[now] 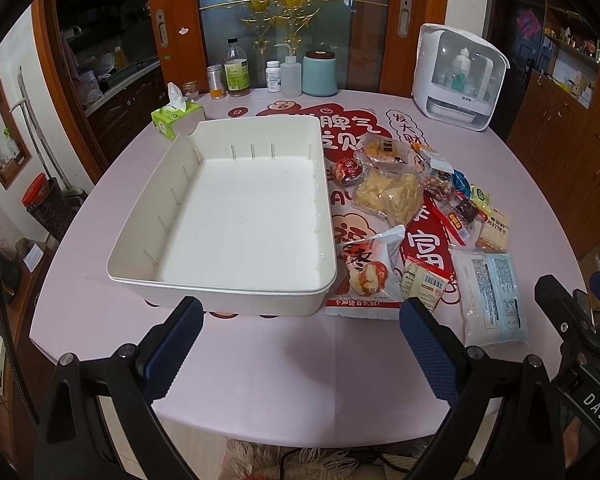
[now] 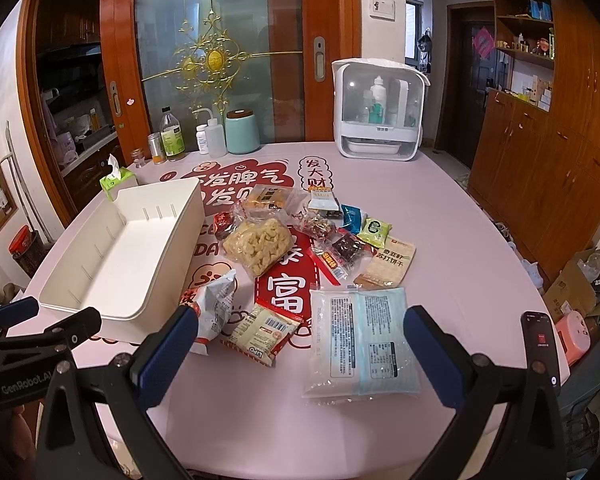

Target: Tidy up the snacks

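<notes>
Grippers first: the left gripper (image 1: 300, 344) and the right gripper (image 2: 300, 344) both hang above the near edge of the round table (image 1: 260, 380), each with its blue, knurled rubber fingers spread wide and nothing between them. Bare pink tablecloth lies under both, a smooth open strip running along the near rim with room to move.

Just past the left gripper sits a white plastic bin (image 1: 152, 280), rectangular with rounded corners, smooth walls and thin ribs up the inside; it holds nothing. Its right wall almost touches a crinkled white foil packet (image 1: 366, 270) with a red picture.

In front of the right gripper lies a flat, clear-and-pale-blue bag (image 2: 360, 340) of white powdery stuff, label side up. Beside it to the left rests a small yellow biscuit packet (image 2: 262, 330) with a barcode, then the foil packet.

Farther back the snacks crowd together on the red printed mat (image 2: 284, 292): a lumpy clear bag of pale yellow crisps (image 2: 258, 248), a tan cracker packet (image 2: 388, 266), and small red, dark, blue and green wrappers overlapping one another.

Right of this heap the cloth is bare out to the table's edge.

At the far rim stand a green tissue box (image 1: 176, 116), bottles and jars (image 1: 236, 68), a pale blue canister (image 1: 320, 74), and a white cabinet with a clear window (image 1: 458, 76).
</notes>
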The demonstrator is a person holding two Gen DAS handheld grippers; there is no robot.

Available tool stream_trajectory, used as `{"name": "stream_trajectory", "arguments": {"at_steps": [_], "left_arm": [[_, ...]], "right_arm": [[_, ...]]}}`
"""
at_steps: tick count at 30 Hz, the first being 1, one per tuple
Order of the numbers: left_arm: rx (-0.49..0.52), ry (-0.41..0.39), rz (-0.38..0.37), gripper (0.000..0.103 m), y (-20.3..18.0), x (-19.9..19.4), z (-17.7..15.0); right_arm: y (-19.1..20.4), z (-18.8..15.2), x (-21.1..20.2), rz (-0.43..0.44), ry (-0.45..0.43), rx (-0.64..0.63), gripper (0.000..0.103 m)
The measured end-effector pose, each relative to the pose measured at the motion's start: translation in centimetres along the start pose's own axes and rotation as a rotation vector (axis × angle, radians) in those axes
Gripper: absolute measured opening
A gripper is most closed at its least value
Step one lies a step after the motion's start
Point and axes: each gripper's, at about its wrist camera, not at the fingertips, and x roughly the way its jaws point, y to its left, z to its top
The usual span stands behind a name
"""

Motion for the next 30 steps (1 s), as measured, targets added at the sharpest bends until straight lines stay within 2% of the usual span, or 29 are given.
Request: {"name": "stream_trajectory", "arguments": {"at_steps": [14,23,25,27,30], "left_arm": [[0.022,-0.017,0.015,0.098,-1.0,-0.2,0.1],[0.084,-0.12,0.097,0.098,-2.4,-1.1,2.4],[0.105,-0.132,0.092,0.098,-2.8,-0.9,3.3],[0.132,-0.151,0.052,0.098,-3.3,-0.6,4.0],[0.198,-0.145,0.019,0.098,-4.8,0.6,4.6]], "right_arm": [[-0.4,0.2,-0.1,0.01,-0.032,-0.009,0.103],[-2.0,1.1,-0.4,-0.006,-0.077,-0.001,0.103],[-3.0,1.5,-0.3,-0.022,-0.087,0.007,0.103],[-4.5,1.8,0.3,-0.039,-0.085,0.03,0.103],[-7.1,1.6,1.5,-0.034,-0.053,0.068,0.103]]}}
